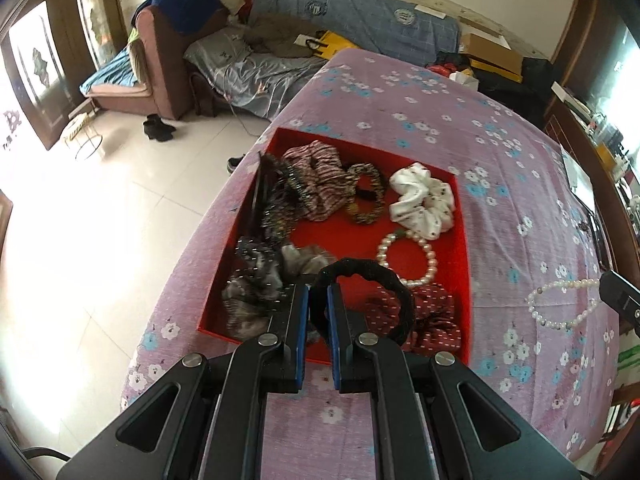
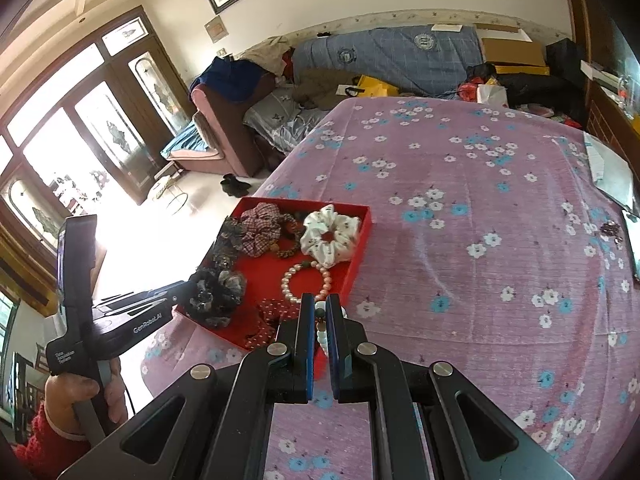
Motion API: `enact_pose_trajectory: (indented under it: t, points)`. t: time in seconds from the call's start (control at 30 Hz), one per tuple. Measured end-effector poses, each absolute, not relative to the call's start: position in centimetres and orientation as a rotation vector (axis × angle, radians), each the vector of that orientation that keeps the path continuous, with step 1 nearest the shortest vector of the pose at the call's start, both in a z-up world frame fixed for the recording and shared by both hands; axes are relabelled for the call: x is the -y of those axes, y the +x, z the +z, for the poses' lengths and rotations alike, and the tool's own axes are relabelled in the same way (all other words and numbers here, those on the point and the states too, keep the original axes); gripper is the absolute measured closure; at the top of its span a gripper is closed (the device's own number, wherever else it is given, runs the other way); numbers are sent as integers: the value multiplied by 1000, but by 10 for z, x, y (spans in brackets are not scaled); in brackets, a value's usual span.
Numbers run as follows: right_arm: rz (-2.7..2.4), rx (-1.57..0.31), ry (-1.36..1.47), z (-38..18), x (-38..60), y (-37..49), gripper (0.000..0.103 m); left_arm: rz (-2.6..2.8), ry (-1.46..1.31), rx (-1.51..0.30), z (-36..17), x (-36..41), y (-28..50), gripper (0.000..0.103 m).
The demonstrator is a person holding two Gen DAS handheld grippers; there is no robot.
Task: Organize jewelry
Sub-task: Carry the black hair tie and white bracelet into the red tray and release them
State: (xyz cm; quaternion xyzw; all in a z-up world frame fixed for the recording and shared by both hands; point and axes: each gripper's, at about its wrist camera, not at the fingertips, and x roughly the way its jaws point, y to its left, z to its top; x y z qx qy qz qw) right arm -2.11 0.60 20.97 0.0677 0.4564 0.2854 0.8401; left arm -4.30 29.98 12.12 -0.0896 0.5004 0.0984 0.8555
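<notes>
A red tray (image 1: 464,248) on the purple flowered cloth holds several scrunchies and a pearl bracelet (image 1: 430,252). My left gripper (image 1: 319,300) is shut on a black hair tie (image 1: 400,292) and holds it over the tray's near edge. My right gripper (image 2: 320,312) is shut on a white bead bracelet (image 2: 322,336), just above the cloth beside the tray's near right corner (image 2: 352,276). That bracelet (image 1: 560,300) shows hanging at the right in the left wrist view, with the right gripper (image 1: 620,300) at the frame edge.
The white scrunchie (image 1: 424,200) lies at the tray's far right, a striped one (image 1: 316,180) at its far left. Papers (image 2: 612,172) lie at the table's right edge. A sofa (image 2: 384,60) stands behind. The table drops to a tiled floor (image 1: 100,220) on the left.
</notes>
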Motion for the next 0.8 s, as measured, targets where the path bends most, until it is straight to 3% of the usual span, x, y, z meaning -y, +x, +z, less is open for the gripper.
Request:
enact_pose_trajectory:
  t: [0.8]
  points:
    - [799, -1040, 83, 183, -126, 7, 96, 100, -234, -1108, 79, -346, 42, 94]
